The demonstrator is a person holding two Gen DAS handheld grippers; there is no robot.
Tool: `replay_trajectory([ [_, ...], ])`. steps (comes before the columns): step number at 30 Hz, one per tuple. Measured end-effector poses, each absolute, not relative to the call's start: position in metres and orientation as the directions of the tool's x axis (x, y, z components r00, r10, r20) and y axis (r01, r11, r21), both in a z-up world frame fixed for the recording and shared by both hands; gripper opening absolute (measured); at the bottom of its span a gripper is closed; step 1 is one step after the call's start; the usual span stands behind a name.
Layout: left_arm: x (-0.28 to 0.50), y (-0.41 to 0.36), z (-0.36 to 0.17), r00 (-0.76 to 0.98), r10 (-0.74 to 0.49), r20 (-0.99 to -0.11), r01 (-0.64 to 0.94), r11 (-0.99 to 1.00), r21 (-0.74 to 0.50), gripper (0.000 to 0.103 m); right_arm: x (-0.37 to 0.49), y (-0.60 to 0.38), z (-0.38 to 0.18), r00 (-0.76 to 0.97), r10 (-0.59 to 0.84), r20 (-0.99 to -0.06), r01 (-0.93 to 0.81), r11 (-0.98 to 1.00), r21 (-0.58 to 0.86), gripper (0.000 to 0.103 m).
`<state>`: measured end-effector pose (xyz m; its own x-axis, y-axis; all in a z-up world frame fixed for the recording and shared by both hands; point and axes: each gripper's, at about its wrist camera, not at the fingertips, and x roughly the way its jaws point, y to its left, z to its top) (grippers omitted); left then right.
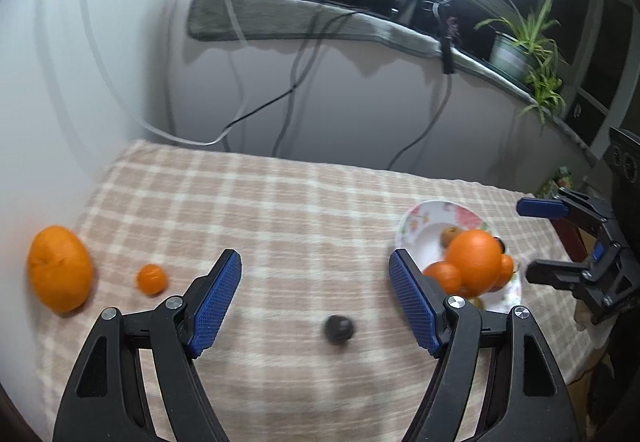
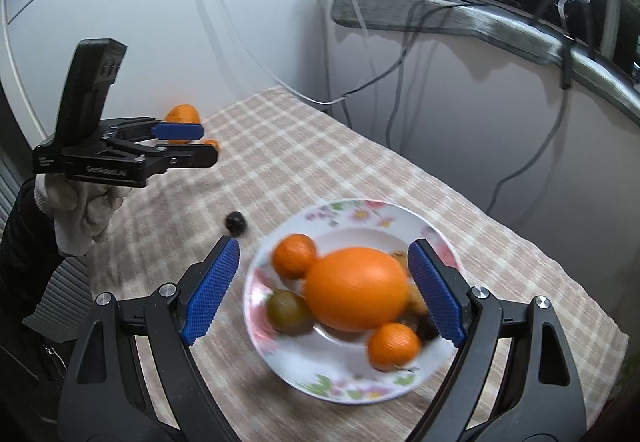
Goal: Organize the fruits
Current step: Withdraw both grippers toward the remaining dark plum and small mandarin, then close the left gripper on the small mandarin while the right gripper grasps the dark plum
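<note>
Looking along the left gripper (image 1: 314, 296), its jaws stand wide and empty over the checked cloth (image 1: 280, 202); a small dark fruit (image 1: 338, 329) lies just ahead (light, probably soft, so pinch its middle gently). From the right gripper (image 2: 322, 292), also wide and empty, the plate (image 2: 344, 382) holds a firm large orange (image 2: 356, 294).

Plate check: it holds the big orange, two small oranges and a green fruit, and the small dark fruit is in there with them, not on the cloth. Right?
Not quite. The small dark fruit lies on the checked tablecloth, apart from the plate, as the left wrist view shows. The big orange, two small oranges and green fruit are on the plate.
</note>
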<state>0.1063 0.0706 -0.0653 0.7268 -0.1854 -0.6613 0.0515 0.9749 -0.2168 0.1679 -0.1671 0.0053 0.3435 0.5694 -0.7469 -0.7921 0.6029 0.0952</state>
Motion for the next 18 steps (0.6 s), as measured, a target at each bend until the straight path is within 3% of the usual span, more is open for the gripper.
replay_trajectory([
  [10, 0.095, 0.114, -0.084, 0.721, -0.103, -0.685, -0.046, 0.979, -0.196, 0.076, 0.151, -0.115, -0.009, 0.291, 0.569, -0.769, -0.845, 0.530, 0.073, 0.089],
  [18, 0.101, 0.135, -0.099, 0.700, -0.057, -0.712, -0.091, 0.982, -0.168, 0.060, 0.146, -0.082, -0.028, 0.245, 0.538, -0.807, -0.875, 0.480, 0.054, 0.081],
])
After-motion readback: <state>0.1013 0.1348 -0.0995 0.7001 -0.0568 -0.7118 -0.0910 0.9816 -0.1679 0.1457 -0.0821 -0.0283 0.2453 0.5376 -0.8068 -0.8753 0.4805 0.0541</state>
